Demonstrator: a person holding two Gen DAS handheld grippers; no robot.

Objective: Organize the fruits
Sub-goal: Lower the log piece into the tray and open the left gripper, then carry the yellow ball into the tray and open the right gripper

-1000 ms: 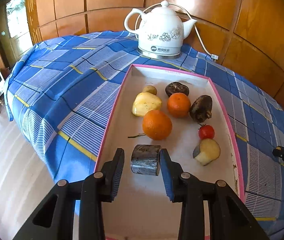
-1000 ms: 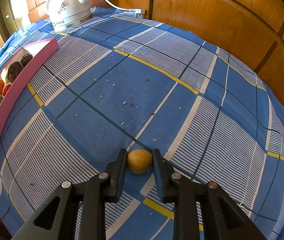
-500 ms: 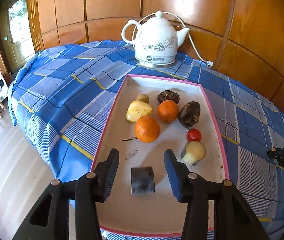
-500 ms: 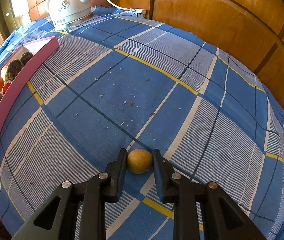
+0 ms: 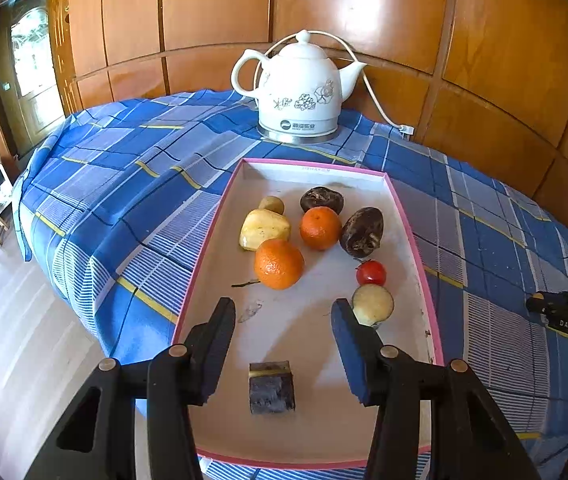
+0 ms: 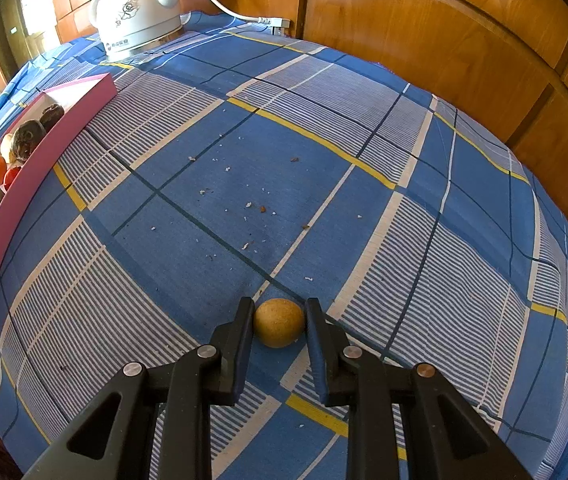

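the left gripper (image 5: 283, 316) stands over the pink-rimmed shallow tray (image 5: 416, 236), its jaws parted and just been widening, nothing between the pads. the dark grey cut block (image 5: 271, 387) lies on the tray floor below and between the fingers, untouched. the right gripper (image 6: 279, 314) is clamped on a small round tan fruit (image 6: 279, 322) resting on the blue checked tablecloth (image 6: 212, 184), well apart from the tray.
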